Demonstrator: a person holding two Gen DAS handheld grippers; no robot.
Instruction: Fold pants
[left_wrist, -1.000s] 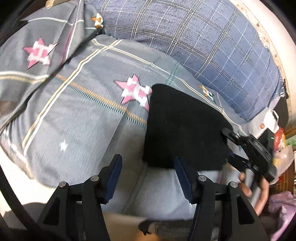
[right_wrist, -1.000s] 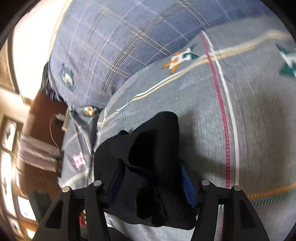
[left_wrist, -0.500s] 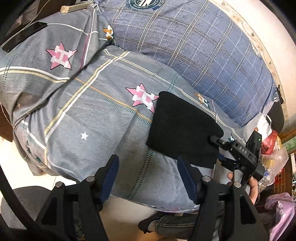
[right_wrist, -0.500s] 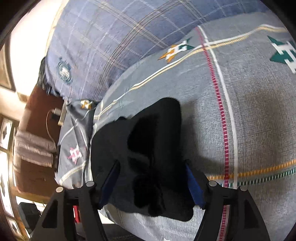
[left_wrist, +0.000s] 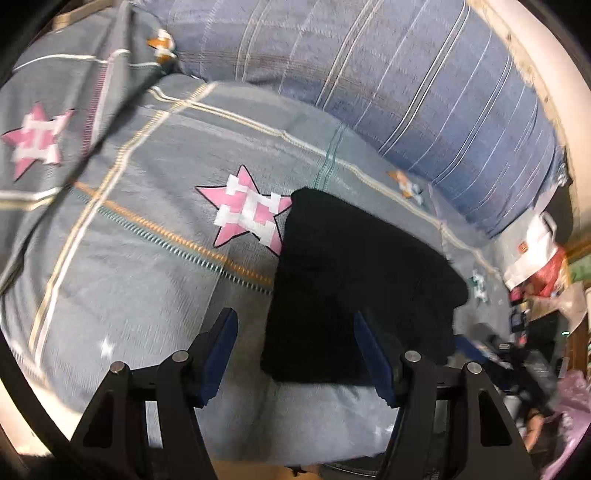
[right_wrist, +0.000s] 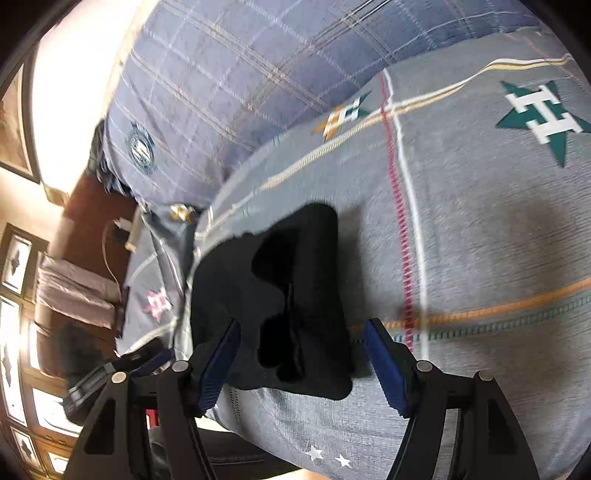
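The black pants (left_wrist: 354, 291) lie folded into a compact rectangle on the grey star-patterned quilt (left_wrist: 147, 229). In the left wrist view my left gripper (left_wrist: 295, 354) is open just short of the bundle's near edge, its jaws straddling the near left corner without gripping. In the right wrist view the pants (right_wrist: 280, 295) show stacked layers at the near end. My right gripper (right_wrist: 301, 363) is open with its blue pads on either side of that end, holding nothing.
A blue plaid quilt (left_wrist: 406, 81) is piled behind the grey one. The bed edge runs close below both grippers. Bags and clutter (left_wrist: 535, 258) sit off the bed at right. A wooden cabinet (right_wrist: 22, 314) stands at left in the right wrist view.
My right gripper has opened and let go of the pants, leaving them on the quilt. My left gripper pulled back half a second ago and has moved in close to the bundle again.
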